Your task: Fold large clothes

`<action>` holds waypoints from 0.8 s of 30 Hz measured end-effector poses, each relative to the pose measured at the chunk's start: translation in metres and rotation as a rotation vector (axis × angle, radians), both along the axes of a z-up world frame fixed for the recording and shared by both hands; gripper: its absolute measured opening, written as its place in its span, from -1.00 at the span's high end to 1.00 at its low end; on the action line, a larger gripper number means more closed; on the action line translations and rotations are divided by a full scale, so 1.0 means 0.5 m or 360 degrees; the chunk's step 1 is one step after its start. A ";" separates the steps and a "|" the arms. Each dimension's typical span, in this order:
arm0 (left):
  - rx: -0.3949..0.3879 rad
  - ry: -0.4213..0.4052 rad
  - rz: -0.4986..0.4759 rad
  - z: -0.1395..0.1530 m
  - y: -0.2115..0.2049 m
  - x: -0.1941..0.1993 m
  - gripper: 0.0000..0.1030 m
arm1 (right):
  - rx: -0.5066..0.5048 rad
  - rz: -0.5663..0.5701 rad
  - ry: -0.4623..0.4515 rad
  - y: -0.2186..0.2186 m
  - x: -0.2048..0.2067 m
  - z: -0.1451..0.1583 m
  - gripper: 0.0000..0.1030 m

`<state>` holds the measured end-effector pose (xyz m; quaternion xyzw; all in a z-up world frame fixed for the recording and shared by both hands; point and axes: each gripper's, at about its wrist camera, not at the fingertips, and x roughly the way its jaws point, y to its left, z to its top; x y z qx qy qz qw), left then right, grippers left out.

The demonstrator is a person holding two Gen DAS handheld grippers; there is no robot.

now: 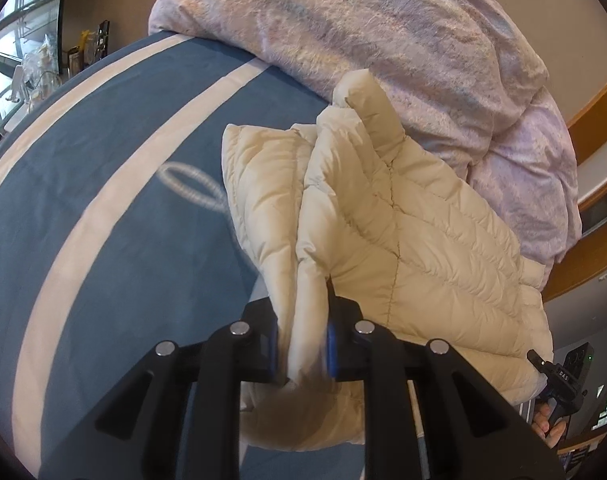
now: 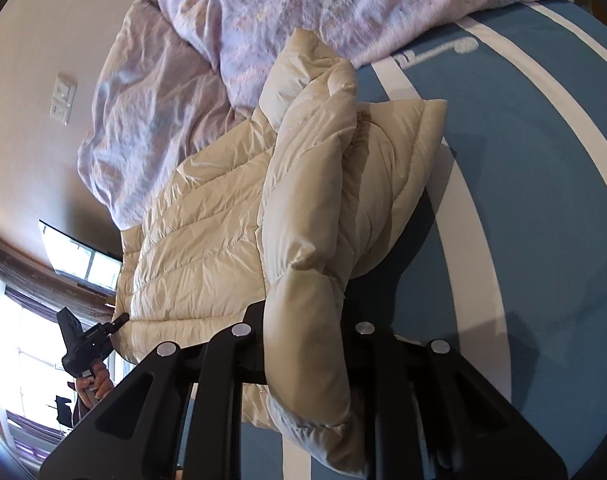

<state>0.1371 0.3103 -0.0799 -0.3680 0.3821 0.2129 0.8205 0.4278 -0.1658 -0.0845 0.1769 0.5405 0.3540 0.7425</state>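
A cream quilted puffer jacket (image 1: 403, 240) lies on a blue bedsheet with pale stripes (image 1: 103, 240), its far end against a heap of pink floral bedding (image 1: 383, 40) at twelve o'clock, as a person folds it with two handheld grippers. The left gripper (image 1: 303, 344) is clamped on a bunched fold of the jacket's near edge, blue pads pressing the fabric from both sides; the right gripper (image 2: 307, 344) is likewise closed on a thick padded roll, seemingly a sleeve or hem, though the fabric covers its fingertips. To do this fold well, both hands should probably rise and travel together toward twelve o'clock, keeping the lifted edge taut and level so the slippery padding lands square rather than slumping. In the left view the other gripper and a hand (image 1: 547, 424) show only at four o'clock, cut by the frame. Which part of the jacket each gripper holds is hard to make out, and the jacket's underside and near hem are hidden behind the black gripper bodies.
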 end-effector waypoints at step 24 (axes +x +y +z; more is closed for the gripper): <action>-0.0028 0.0097 0.0070 -0.033 0.003 -0.079 -0.38 | -0.0586 -0.0319 -0.0537 -0.016 -0.124 0.089 -0.20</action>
